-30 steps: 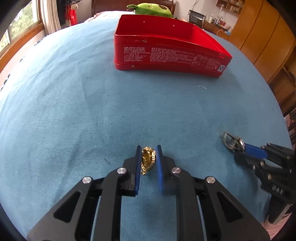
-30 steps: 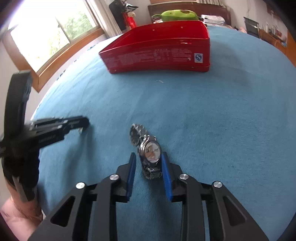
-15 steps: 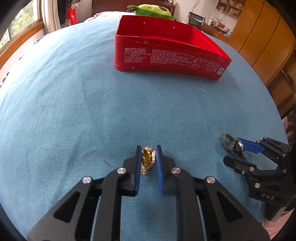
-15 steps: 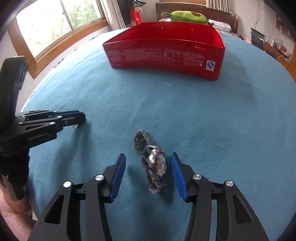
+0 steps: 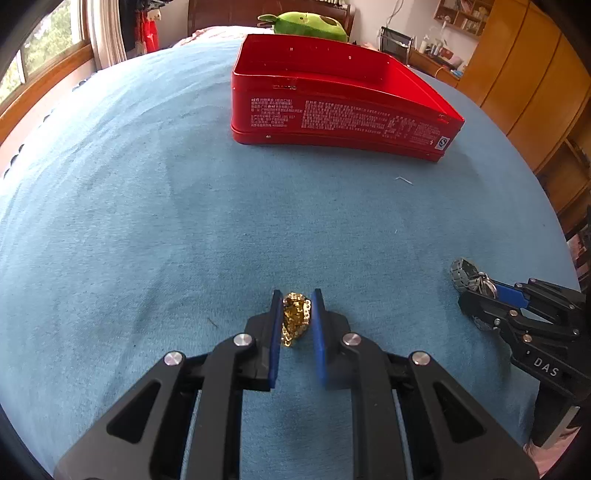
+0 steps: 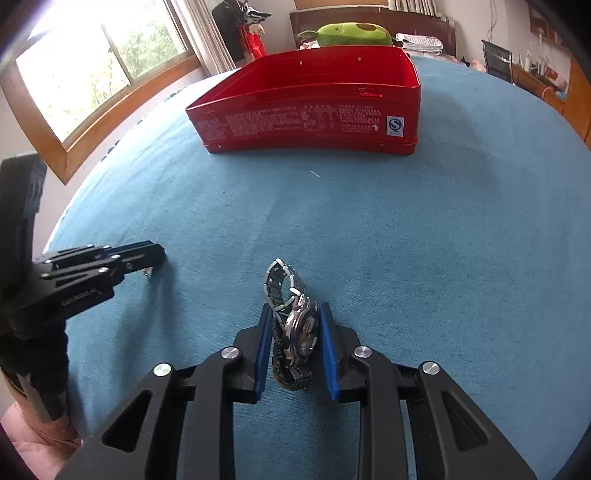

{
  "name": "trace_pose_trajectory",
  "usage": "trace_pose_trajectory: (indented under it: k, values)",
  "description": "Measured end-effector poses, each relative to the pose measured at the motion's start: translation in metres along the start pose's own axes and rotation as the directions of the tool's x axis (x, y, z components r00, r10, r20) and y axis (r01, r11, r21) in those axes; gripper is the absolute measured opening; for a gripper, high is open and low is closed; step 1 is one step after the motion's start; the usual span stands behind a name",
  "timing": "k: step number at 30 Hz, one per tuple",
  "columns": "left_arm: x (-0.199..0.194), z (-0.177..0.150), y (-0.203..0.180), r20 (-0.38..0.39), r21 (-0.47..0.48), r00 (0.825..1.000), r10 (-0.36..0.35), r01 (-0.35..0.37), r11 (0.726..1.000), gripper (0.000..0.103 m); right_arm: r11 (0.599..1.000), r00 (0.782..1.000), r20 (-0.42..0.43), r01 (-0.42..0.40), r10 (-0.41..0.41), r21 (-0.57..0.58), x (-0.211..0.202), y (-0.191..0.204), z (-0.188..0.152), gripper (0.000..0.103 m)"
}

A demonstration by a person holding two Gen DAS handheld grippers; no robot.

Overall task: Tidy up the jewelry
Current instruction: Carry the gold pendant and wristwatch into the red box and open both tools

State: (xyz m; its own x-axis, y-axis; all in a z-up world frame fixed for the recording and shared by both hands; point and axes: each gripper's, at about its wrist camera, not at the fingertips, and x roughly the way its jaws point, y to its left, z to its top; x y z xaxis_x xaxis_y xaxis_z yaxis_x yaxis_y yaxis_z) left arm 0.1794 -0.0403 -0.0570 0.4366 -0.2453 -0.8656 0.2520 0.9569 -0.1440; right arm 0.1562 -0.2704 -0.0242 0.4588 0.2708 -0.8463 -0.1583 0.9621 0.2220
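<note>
My left gripper (image 5: 295, 301) is shut on a bunched gold chain (image 5: 294, 317), held low over the blue cloth. My right gripper (image 6: 295, 314) is shut on a silver wristwatch (image 6: 299, 326), standing on edge between the blue pads, its band curling forward. An open red tin box (image 5: 332, 107) stands at the far side of the cloth; it also shows in the right wrist view (image 6: 314, 110). The right gripper with the watch (image 5: 469, 275) shows at the right of the left wrist view. The left gripper (image 6: 147, 258) shows at the left of the right wrist view.
The blue cloth (image 5: 147, 203) covers the table. A green plush toy (image 6: 351, 33) lies behind the box. A window (image 6: 92, 62) is at the left, wooden cabinets (image 5: 524, 74) at the right. A small white scrap (image 5: 404, 180) lies in front of the box.
My right gripper opened wide half a second ago and has now closed on the watch, tipping it on edge. My left gripper kept the gold chain and moved closer to the red box.
</note>
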Motion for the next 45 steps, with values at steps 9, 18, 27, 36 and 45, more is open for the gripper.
trace_pose_trajectory:
  k: [9,18,27,36,45]
  values:
    - [0.0,-0.005,-0.007,0.018,0.016,1.0,0.024,-0.025,1.0,0.013,1.0,1.0,-0.006,0.004,-0.004,0.021,0.004,-0.001,0.001,0.025]
    - [-0.003,-0.01,-0.012,0.044,0.024,0.998,0.042,-0.043,0.999,0.013,0.999,1.0,0.018,-0.014,0.013,0.031,-0.004,-0.001,-0.001,0.025]
    - [-0.017,-0.011,-0.021,0.075,0.051,0.997,0.031,-0.034,0.998,0.013,1.0,0.999,0.044,-0.021,0.02,0.023,-0.016,0.002,0.001,0.025]
    - [-0.032,-0.001,-0.024,0.105,0.057,0.994,0.038,-0.044,0.997,0.013,1.0,0.998,0.059,-0.007,0.006,0.018,-0.023,0.003,0.011,0.025]
    - [-0.045,0.025,-0.028,0.146,0.073,0.988,0.053,-0.064,0.995,0.013,1.0,0.996,0.092,-0.001,0.0,0.013,-0.034,0.0,0.034,0.025]
